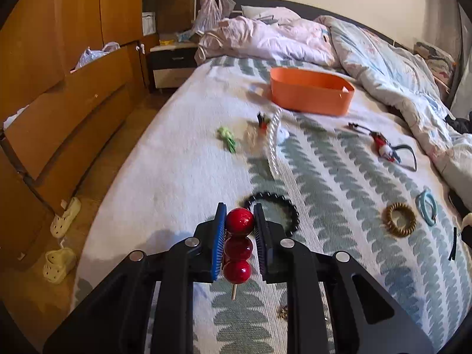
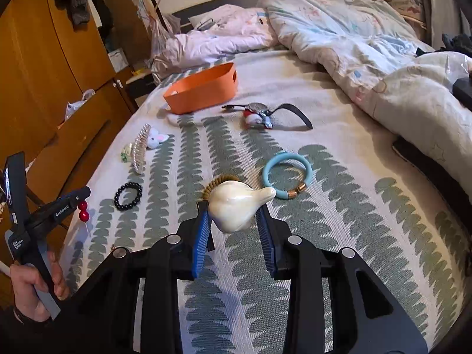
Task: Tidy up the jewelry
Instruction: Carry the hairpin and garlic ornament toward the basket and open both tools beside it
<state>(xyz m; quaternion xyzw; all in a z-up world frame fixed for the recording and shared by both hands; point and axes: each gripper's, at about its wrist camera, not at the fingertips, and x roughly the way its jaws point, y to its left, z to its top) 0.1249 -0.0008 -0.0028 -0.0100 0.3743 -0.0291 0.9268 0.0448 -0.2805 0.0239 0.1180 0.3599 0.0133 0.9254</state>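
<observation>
At the bottom middle of the left view, the left gripper (image 1: pixel 239 243) pinches a stick of three red balls (image 1: pixel 238 246). They look hard and shiny, so they could slip. In the right view, the right gripper (image 2: pixel 233 222) squeezes a smooth white shell piece (image 2: pixel 233 206). It hides most of the brown ring (image 2: pixel 216 184) behind it.

The left gripper (image 1: pixel 239 236) has its jaws clamped on a skewer of three glossy red beads (image 1: pixel 238 247), raised over the patterned bed (image 1: pixel 339 177). Behind it lies a black beaded bracelet (image 1: pixel 290 209), farther off an orange plastic bin (image 1: pixel 311 90).
</observation>
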